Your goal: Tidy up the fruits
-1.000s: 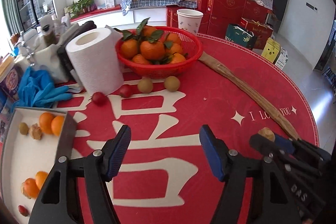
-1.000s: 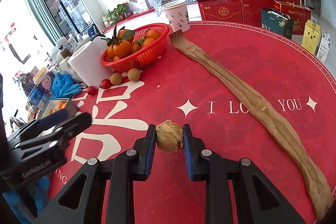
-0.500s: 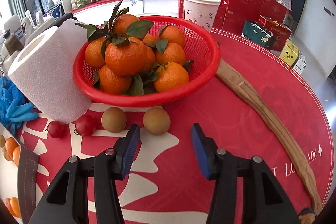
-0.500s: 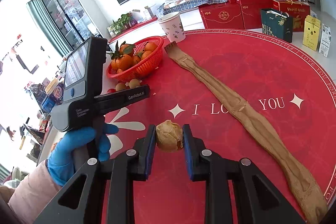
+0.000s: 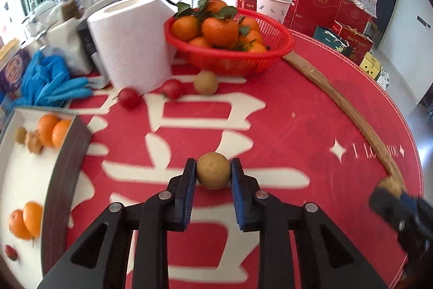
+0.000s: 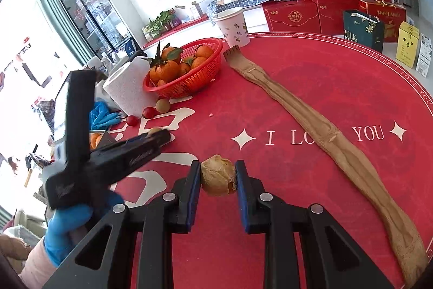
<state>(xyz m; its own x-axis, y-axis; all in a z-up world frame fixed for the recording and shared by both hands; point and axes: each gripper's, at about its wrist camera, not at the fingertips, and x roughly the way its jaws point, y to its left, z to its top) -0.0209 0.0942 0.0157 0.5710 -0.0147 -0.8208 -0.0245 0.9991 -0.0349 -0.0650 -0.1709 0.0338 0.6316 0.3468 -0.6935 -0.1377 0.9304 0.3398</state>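
While the red round table carries a red basket of mandarins at twelve o'clock, the white tray at nine o'clock holds sorted fruit. Left tongs have just been closing and now clench a small, round brown longan at its widest girth; its thin shell looks light, smooth and likely to crack under hard squeezing. Right tongs grasp a papery, husked fruit, seemingly lighter and easily crushed.

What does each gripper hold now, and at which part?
Left gripper: a round tan fruit, pinched at its two sides. Right gripper: a wrinkled brown fruit, also pinched at its sides.
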